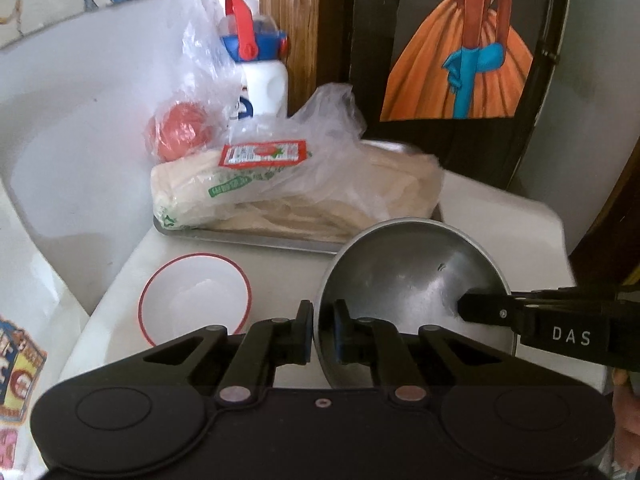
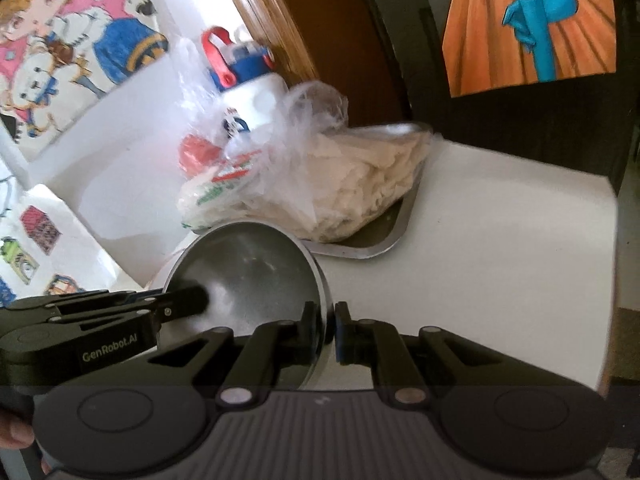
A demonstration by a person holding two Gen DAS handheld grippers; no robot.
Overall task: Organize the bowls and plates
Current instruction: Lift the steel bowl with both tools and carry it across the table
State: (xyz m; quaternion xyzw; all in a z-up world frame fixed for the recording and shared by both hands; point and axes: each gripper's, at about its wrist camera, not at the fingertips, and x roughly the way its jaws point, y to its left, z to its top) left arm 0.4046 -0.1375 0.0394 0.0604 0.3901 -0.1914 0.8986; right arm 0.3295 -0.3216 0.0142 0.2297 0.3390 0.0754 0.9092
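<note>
A steel bowl (image 1: 408,264) (image 2: 248,264) hangs tilted just above the white table, held by its rim from two sides. My left gripper (image 1: 323,320) is shut on the near rim in the left wrist view, one finger inside the bowl and one outside. My right gripper (image 2: 326,320) is shut on the opposite rim, and it shows as a dark arm (image 1: 464,306) reaching in from the right. In the right wrist view the left gripper (image 2: 196,300) comes in from the left. A white bowl with a red rim (image 1: 196,296) sits on the table left of the steel bowl.
Behind the bowls a metal tray (image 1: 248,238) (image 2: 384,240) carries a plastic bag of flatbread (image 1: 296,192). A white bottle with a blue and red lid (image 1: 264,80) and a red item in a bag (image 1: 180,132) stand at the back. The table (image 2: 500,240) ends at right.
</note>
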